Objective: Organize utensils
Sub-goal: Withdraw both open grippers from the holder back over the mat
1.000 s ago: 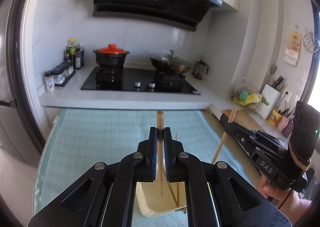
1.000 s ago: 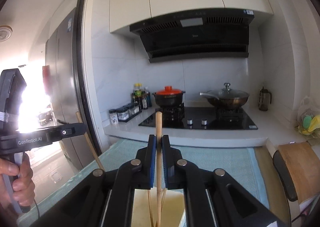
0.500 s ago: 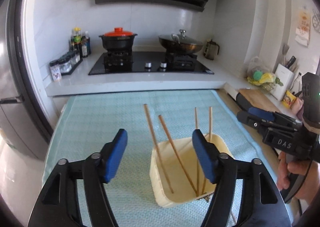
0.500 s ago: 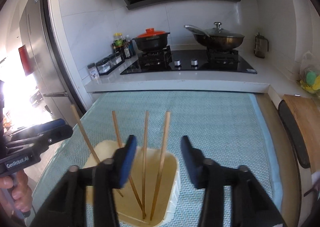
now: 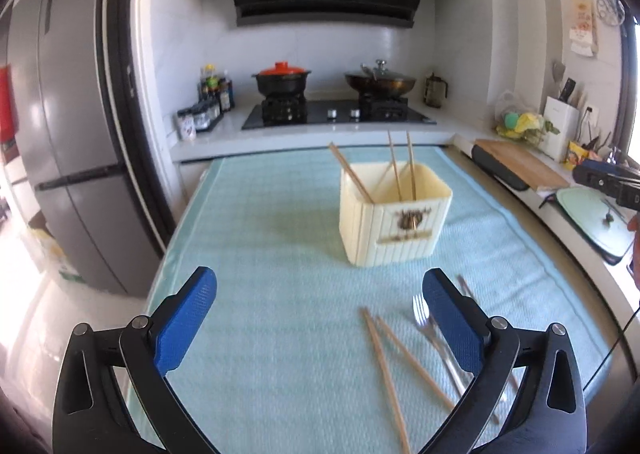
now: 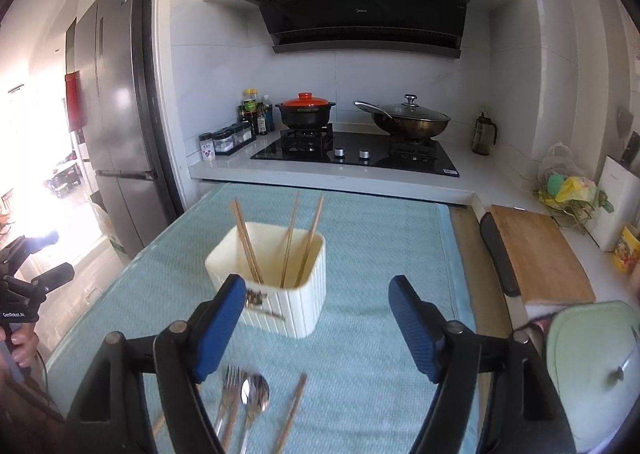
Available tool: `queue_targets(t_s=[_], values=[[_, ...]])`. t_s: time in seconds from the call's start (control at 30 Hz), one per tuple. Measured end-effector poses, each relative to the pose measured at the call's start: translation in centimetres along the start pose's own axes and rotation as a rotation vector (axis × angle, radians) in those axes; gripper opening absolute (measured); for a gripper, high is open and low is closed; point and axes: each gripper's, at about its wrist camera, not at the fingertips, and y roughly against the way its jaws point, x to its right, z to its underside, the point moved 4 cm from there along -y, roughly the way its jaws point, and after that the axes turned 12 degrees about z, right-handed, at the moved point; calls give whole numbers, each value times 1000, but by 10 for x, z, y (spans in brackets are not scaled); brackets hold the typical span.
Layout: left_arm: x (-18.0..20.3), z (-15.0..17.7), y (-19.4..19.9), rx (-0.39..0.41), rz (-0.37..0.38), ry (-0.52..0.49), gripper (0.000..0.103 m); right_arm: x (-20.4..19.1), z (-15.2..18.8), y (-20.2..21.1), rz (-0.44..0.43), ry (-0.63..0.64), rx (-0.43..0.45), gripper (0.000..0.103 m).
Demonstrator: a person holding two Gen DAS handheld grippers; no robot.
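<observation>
Four chopsticks [image 5: 394, 170] had been stood in the cream holder [image 5: 394, 222] at the middle of the blue mat [image 5: 260, 254]. Near its front edge, loose chopsticks [image 5: 400, 358], a fork [image 6: 228, 394] and a spoon [image 6: 254, 394] were left, perhaps more, given the blur. Compared with a second earlier, one chopstick had been released by each of the left gripper [image 5: 320, 322] and right gripper [image 6: 316, 326]; their jaws had just been opening, stood wide and empty, and had been drawn back.

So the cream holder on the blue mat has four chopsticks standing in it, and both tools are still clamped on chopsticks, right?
Not quite. Both views show the left tool and the right tool open with nothing between them; their jaws have just been opening. The cream holder on the blue mat does hold the four chopsticks.
</observation>
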Motion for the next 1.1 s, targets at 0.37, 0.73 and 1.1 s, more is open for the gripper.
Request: queue_targets(t_s=[0.37,0.73,1.1], values=[[16,110,10,-77,-100,51,103,-10,162,56,121,-79,-72,82],[18,139,10,-130,-7,188,102,-41,224,89,68,-51,-30,82],[9,145,7,-101,8,173,102,-45,218,81,131,-35,31,82]])
